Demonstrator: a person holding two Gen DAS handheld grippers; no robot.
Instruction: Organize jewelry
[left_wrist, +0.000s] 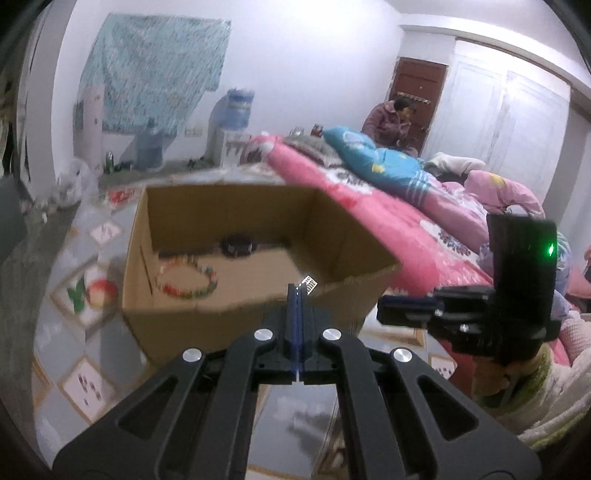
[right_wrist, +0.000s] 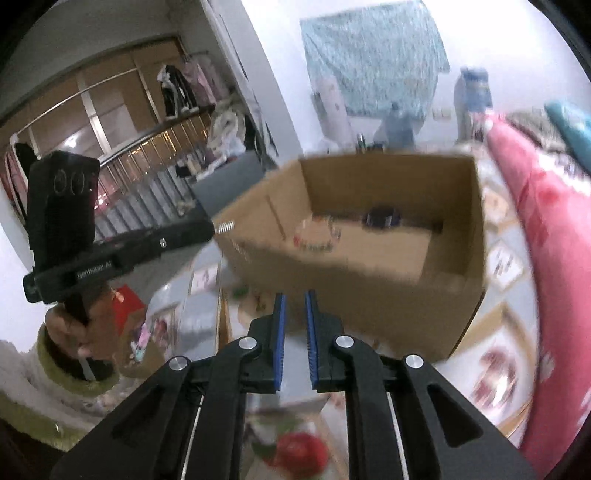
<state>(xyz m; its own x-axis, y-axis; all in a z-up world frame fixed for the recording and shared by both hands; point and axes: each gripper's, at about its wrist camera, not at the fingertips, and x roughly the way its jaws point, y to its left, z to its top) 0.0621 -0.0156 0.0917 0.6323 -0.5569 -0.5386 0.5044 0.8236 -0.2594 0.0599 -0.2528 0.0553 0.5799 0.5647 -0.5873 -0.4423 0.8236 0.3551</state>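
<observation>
**2 pieces in the box, a third on its way**

The cardboard box stands on a surface covered with a patterned cloth. It already holds a colourful beaded bracelet near its left wall and a dark piece, perhaps a watch or dark bracelet, against the far wall. Judging by that, part of the sorting is done.

The left gripper has its fingers pressed fully together, and a small silvery, grid-patterned item shows at their tips, apparently pinched there just above the box's near rim. It has yet to go inside. The right gripper hovers in front of the box with its fingers a narrow gap apart and nothing between them.

More small things lie blurred on the surface at its left edge, too unclear to name. A pink quilted bed sits just beside the box on the right. The near wall of the box is the only obstacle.
</observation>
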